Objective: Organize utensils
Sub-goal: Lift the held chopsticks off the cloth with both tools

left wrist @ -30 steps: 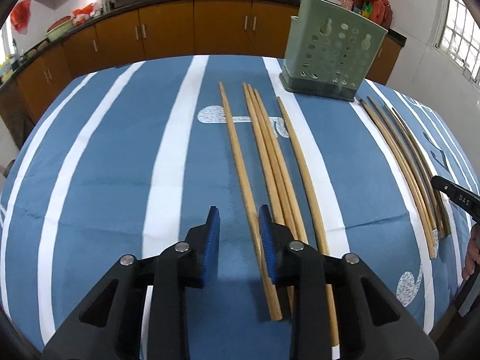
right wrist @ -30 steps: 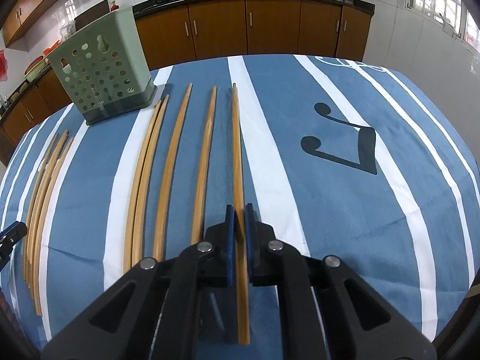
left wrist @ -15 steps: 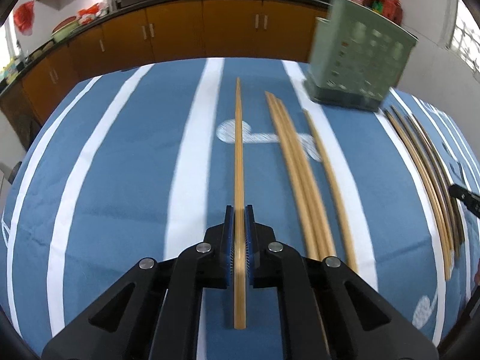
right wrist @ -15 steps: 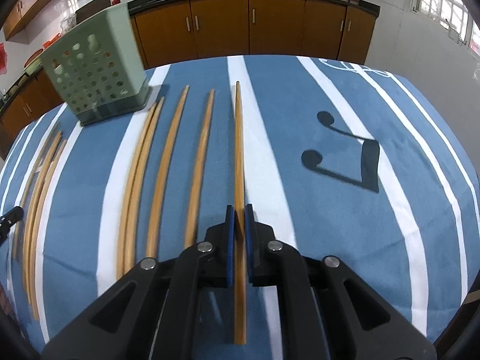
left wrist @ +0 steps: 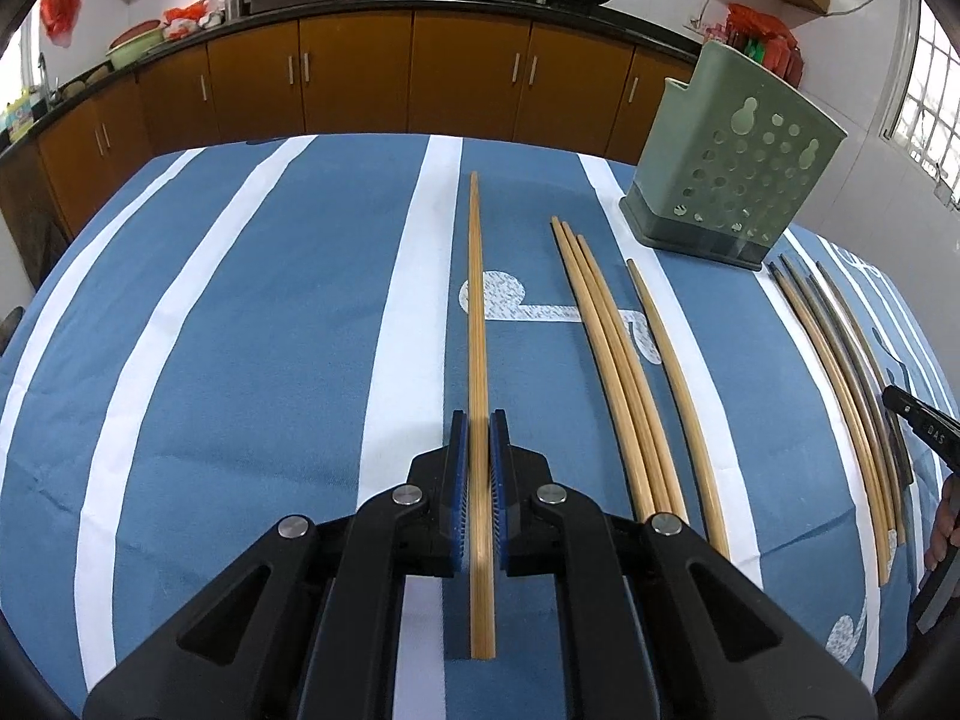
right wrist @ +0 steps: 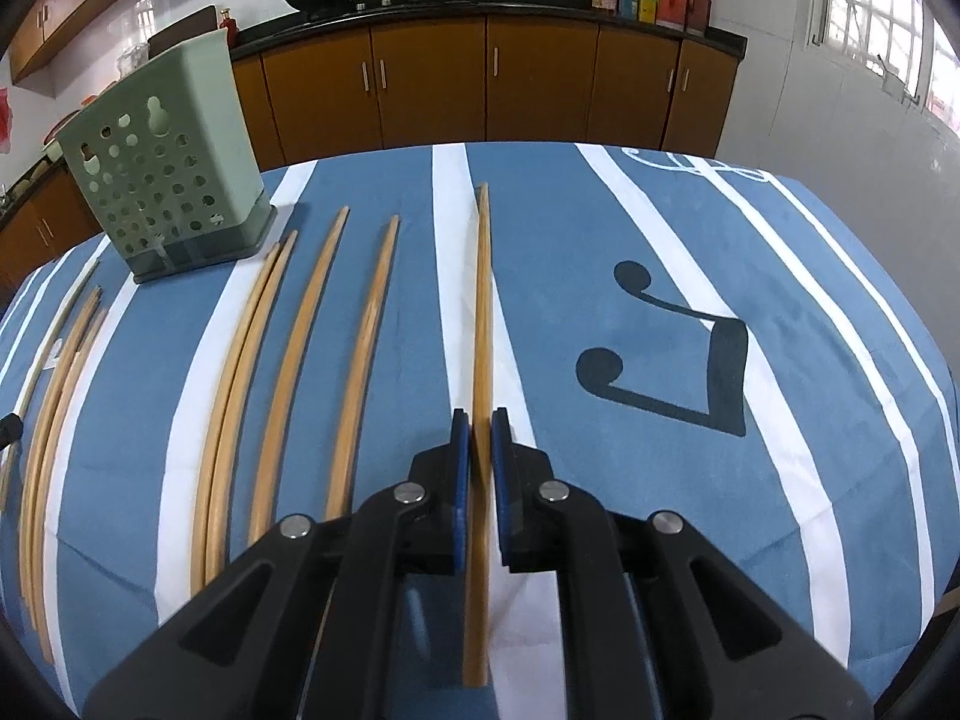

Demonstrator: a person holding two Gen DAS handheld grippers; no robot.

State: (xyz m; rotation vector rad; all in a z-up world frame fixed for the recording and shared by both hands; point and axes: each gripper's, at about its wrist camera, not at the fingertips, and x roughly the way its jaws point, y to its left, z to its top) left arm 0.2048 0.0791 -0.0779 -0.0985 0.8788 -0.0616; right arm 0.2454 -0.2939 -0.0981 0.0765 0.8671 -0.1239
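While each gripper, left gripper (left wrist: 478,441) and right gripper (right wrist: 481,441), is clamped on one long bamboo chopstick (left wrist: 477,324) running straight ahead along its fingers, the perforated green plastic holder (left wrist: 729,171) stands upright on the striped blue desk (left wrist: 240,330) between them, ahead-right of the left and ahead-left of the right.

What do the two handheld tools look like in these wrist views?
Both match: the left tool and right tool have matte black angular bodies with triangular cut-outs, round silver pivot pins, and blue ribbed pads lining the fingers. No cables or sleeves show.
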